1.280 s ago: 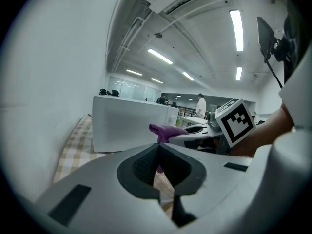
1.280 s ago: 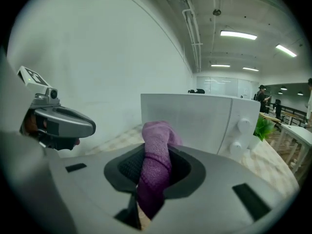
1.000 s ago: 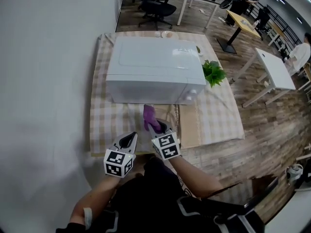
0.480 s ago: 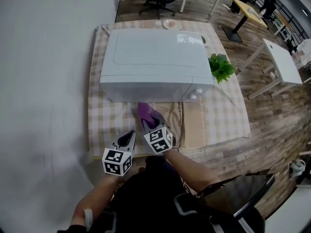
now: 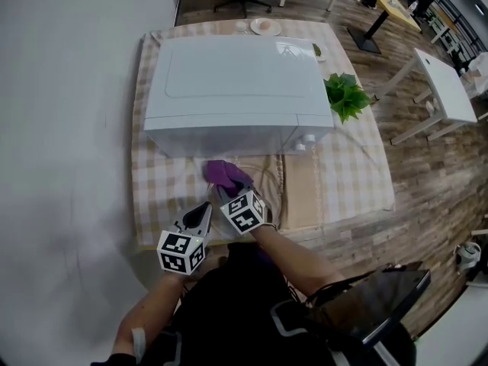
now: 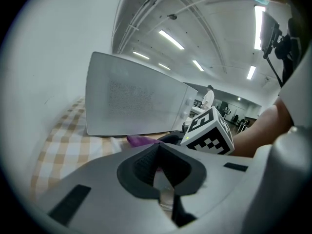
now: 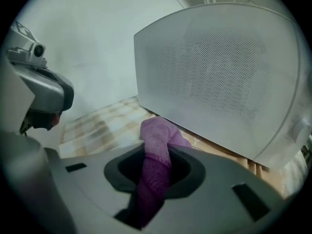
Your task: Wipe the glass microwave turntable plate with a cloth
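My right tongs were clenched on the purple cloth, its bunched end pushed out ahead onto the worktop. My left tongs just beside them were closed on a thin, pale edge, seemingly the glass plate. The plate lay low before the white microwave and was hard to make out. A green plant stood at the microwave's right.

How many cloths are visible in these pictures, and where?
1. The purple cloth is clamped in the jaws of the right gripper, just in front of the microwave. Another could be hidden behind the microwave.
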The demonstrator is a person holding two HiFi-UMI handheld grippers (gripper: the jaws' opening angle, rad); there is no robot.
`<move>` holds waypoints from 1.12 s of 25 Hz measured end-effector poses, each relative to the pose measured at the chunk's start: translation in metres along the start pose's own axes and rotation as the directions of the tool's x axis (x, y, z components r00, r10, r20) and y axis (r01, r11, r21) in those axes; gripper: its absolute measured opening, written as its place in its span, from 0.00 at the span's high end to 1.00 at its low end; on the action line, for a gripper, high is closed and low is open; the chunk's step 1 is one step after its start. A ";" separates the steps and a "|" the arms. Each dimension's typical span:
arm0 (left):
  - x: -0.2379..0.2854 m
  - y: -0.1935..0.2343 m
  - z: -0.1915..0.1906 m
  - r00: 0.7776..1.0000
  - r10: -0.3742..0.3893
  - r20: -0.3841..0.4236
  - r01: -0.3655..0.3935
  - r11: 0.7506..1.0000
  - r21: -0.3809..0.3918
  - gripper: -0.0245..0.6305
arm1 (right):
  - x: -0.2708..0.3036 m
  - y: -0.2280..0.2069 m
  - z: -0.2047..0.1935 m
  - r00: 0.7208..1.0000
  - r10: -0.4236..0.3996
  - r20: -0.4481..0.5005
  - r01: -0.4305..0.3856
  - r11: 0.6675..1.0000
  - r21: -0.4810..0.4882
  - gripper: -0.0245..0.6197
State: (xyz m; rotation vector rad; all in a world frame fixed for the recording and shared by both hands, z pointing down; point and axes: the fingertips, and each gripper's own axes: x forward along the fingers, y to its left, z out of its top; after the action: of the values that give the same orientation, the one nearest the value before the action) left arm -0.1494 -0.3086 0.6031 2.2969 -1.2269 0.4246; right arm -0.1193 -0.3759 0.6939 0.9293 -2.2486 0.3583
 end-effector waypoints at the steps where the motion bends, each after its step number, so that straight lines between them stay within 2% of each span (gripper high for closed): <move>1: 0.002 -0.001 0.000 1.000 0.003 -0.001 -0.003 1.000 0.001 0.95 | -0.001 -0.002 -0.001 1.000 0.001 -0.002 -0.001 1.000 -0.002 0.82; 15: 0.018 -0.016 -0.011 0.999 -0.018 -0.031 0.018 1.000 0.001 0.95 | -0.029 -0.045 -0.023 0.997 -0.070 -0.020 0.070 0.997 0.012 0.81; 28: 0.021 -0.030 -0.036 0.997 -0.026 -0.073 0.025 1.000 -0.012 0.95 | -0.057 -0.074 -0.048 0.992 -0.122 -0.016 0.122 0.993 0.009 0.81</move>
State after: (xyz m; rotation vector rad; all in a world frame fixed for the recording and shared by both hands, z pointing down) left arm -0.1147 -0.2885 0.6348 2.2639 -1.1604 0.4873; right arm -0.0145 -0.3761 0.6907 1.0594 -2.1656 0.3207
